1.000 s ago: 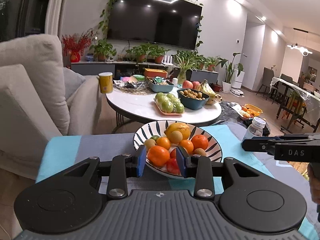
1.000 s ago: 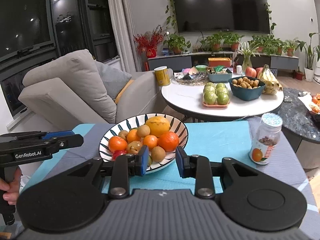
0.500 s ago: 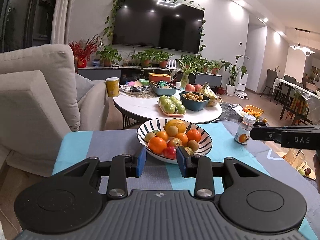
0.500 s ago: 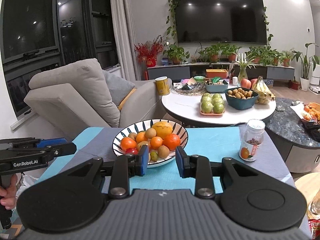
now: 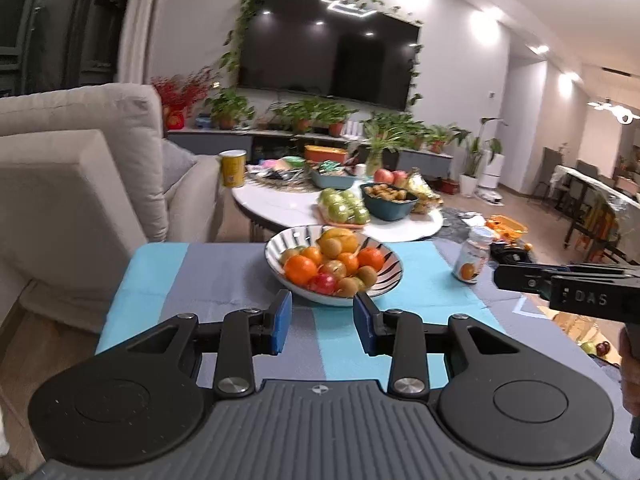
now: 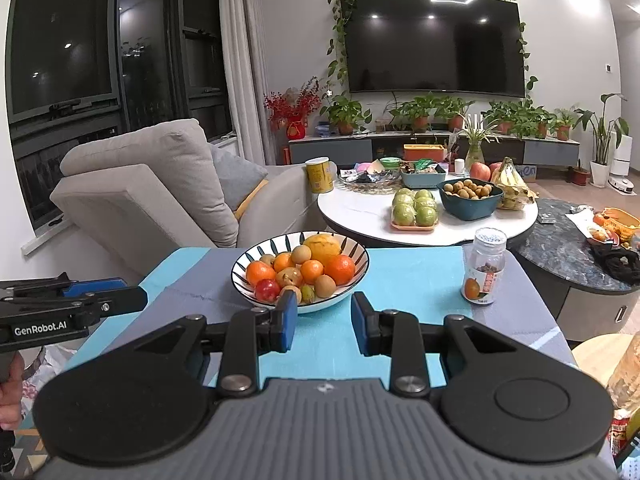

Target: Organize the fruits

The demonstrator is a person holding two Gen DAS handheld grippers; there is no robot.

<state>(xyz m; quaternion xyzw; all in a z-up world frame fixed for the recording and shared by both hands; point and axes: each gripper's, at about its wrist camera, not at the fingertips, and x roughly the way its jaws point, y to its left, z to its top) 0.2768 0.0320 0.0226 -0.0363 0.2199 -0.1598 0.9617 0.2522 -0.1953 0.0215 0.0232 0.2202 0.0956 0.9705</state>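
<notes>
Both tools sit near my end of the surface (image 6: 400, 280), each parted with nothing between its pads: the left tool (image 5: 322, 322) and the right tool (image 6: 324, 320) both point at the striped bowl (image 6: 358, 276), which stands on the blue-and-grey cloth just beyond their tips. The fruits (image 6: 300, 270) lie heaped inside it: oranges, a red one near the front rim, small brown ones and a big yellow one at the back. Whether this heap is waiting to be sorted or is already the tidy result, I cannot judge from here.

If I do reach in, I want to come down on one piece from above, pads on either side, closing gently since round fruit rolls. I keep the other tool clear of the rim. Right of the bowl stands a jar (image 6: 484, 266), well apart; I avoid knocking it. Farther off, a round white table (image 6: 360, 216) carries more fruit.
</notes>
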